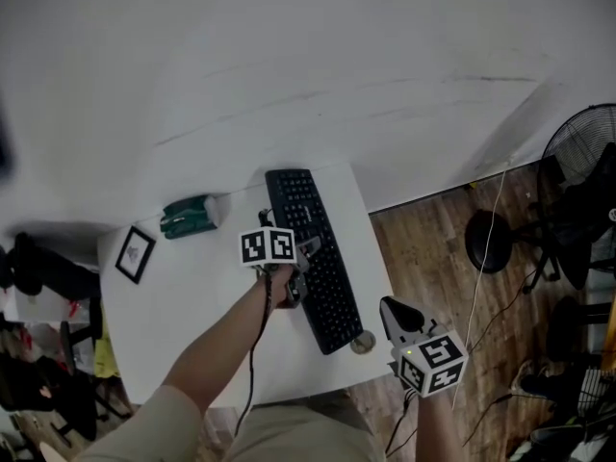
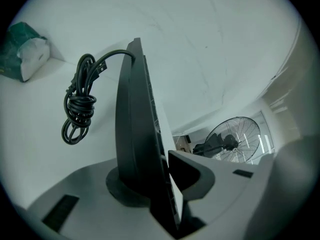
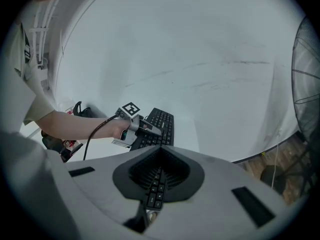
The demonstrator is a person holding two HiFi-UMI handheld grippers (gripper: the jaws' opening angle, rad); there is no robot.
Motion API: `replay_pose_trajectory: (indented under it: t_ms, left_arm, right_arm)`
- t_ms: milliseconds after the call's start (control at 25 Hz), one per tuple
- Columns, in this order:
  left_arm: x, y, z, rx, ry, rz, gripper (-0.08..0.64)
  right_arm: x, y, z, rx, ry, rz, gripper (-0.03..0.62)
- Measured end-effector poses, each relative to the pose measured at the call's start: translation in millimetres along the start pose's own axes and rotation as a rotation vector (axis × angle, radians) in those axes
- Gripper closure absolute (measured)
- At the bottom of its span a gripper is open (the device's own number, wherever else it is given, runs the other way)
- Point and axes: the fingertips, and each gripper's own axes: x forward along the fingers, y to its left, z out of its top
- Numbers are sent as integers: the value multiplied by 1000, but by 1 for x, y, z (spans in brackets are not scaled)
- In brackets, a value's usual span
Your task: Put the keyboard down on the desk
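Observation:
The black keyboard (image 1: pixel 313 258) lies lengthwise over the right part of the white desk (image 1: pixel 192 316). My left gripper (image 1: pixel 294 282) is shut on the middle of its left long edge. In the left gripper view the keyboard (image 2: pixel 132 134) stands edge-on between the jaws of my left gripper (image 2: pixel 162 184), both pads against it, and its coiled cable (image 2: pixel 77 109) hangs from the far end. Whether the keyboard rests on the desk I cannot tell. My right gripper (image 1: pixel 395 311) hovers just past the desk's right edge near the keyboard's near end, shut and holding nothing. In the right gripper view its tips (image 3: pixel 160 149) meet before the keyboard (image 3: pixel 160 124).
A green tissue pack (image 1: pixel 190 216) and a small picture frame (image 1: pixel 135 254) sit at the desk's far left. A small round object (image 1: pixel 363 342) lies by the keyboard's near corner. Right of the desk, a stool (image 1: pixel 488 242) and a standing fan (image 1: pixel 582 152) stand on wooden floor.

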Motion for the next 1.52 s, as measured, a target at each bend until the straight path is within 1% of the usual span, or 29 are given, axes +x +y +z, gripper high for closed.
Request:
replay_pose_trajectory:
  t_ms: [80,160,240,280,320,360,520,600,640,720,840,920,1040,1200,1280,1440,1520]
  left_arm:
    - [5,11,-3,-31,14,23,447]
    - [8,15,-2,-34,8,30,444]
    - [10,21,-3,12,8,74,407]
    - [12,26,-6,45,20,112,367]
    - [14,31,-10,75,35,148,312]
    - [16,35,-14,96,48,170,268]
    - [17,41,-14,119,55,198,252]
    - [16,42,-11,140,61,235,233]
    - [15,45,-10,158,64,258,204]
    - [11,51,-9,191,73,299,178]
    - [2,60,-10,240,88,352,172]
    - [-4,61,-7,301,84,387,170]
    - [-14,49,-1,388,71,387,170]
    - [-37,22,4,482,18,354,170]
    - [-53,5,5,515,-27,318,170]
    - [-92,-34,8,551,-140,218,172]
    - [-114,-52,10,590,-191,187,177]
  right_arm:
    - [2,0,-4,7,12,4,568]
    - [6,0,-8,15,23,13,568]
    - [8,1,-12,27,26,18,568]
    - [8,2,-14,35,24,18,568]
    - [9,2,-15,44,20,16,568]
    - [10,3,-16,52,17,15,568]
    - [15,9,-17,71,10,17,568]
    - [16,12,-19,77,11,22,568]
    - [17,14,-20,79,13,26,568]
    - [18,19,-21,78,17,31,568]
    - [16,24,-21,74,19,35,568]
    - [15,26,-22,75,18,35,568]
    - [12,28,-20,72,11,31,568]
    - [2,29,-4,54,-27,8,568]
    - [-5,30,9,53,-64,-9,568]
    - [-27,32,44,42,-163,-43,568]
    - [-40,35,62,33,-214,-58,568]
